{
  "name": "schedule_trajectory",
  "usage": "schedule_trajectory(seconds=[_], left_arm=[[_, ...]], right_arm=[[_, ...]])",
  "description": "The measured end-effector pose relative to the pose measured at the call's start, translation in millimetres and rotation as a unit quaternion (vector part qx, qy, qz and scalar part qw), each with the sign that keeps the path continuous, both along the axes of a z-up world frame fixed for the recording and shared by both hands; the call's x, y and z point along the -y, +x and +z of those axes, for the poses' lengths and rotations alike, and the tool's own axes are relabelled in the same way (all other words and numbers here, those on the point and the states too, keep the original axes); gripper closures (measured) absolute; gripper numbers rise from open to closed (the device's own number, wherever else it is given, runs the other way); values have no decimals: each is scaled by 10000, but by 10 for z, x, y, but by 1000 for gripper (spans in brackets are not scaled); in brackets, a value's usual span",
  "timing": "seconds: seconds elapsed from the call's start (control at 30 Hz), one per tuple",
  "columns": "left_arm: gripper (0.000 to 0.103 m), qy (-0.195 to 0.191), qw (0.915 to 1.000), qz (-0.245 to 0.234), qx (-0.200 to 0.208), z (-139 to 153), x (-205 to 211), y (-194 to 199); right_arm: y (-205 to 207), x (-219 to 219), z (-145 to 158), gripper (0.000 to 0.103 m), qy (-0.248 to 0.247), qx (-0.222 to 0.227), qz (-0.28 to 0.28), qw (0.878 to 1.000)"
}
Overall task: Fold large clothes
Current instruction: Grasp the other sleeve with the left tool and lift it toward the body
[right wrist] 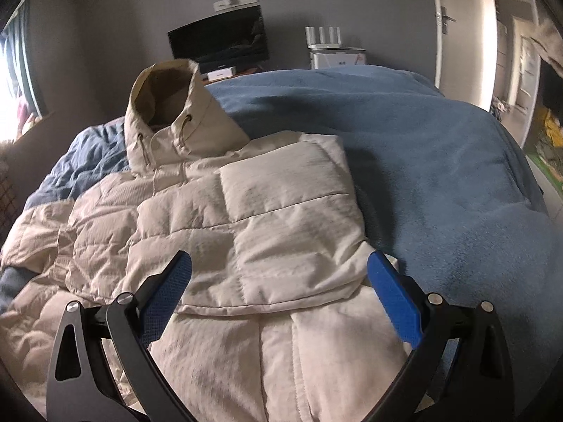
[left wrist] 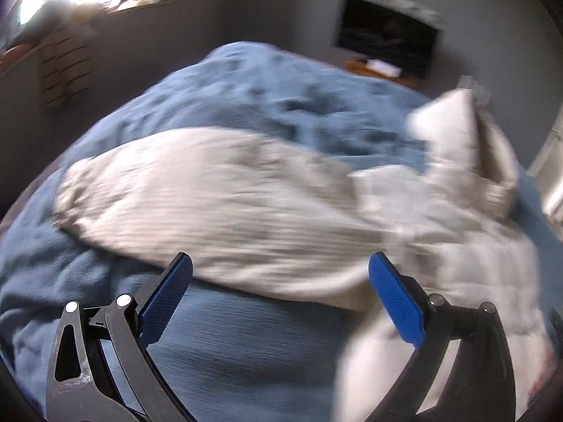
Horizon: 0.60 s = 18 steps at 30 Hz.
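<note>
The left gripper (left wrist: 280,274) hangs above the blue blanket (left wrist: 246,351) near the hem of the cream puffer jacket (left wrist: 218,204), jaws spread wide and empty; this view is motion-blurred. The jacket lies across the bed, its hood (right wrist: 169,112) standing up toward the far wall, one sleeve (right wrist: 292,211) folded over the chest. The right gripper (right wrist: 279,274) is poised low over the jacket's front, jaws wide apart, gripping nothing, the folded sleeve between its blue pads (right wrist: 394,299).
</note>
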<state>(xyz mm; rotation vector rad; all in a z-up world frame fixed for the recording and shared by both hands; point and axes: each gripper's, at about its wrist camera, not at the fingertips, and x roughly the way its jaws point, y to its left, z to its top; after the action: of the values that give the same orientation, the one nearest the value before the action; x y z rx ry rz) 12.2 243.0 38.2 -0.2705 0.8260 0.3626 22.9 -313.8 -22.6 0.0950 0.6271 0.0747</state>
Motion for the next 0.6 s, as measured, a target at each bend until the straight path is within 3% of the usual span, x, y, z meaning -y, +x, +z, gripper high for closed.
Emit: schedule_trajectory(seconds=[0.03,0.17,0.4,0.47,0.6], left_arm=[[7,-108,9998,139,-68,-62,-121,-12],[7,-1273,9898,638,-84,-363,-607,-90],[7,-1389,9835,1046,508,-440,-911,-108],[9,-1515,9777,1286,686,-506,-1055,-123],[29,-2008,9577,1723,1132,-608,-1310,-179]], right_arm=[[11,-25,-9,7,-20,-1,42,10000],[59,-111,-46,7,-84,-30,207,9997],[129,-239,-108,7,-165,-93,465,9987],[137,-257,-122,7,-160,-108,512,9985],[168,-284,-152,7,-146,-163,606,9979]])
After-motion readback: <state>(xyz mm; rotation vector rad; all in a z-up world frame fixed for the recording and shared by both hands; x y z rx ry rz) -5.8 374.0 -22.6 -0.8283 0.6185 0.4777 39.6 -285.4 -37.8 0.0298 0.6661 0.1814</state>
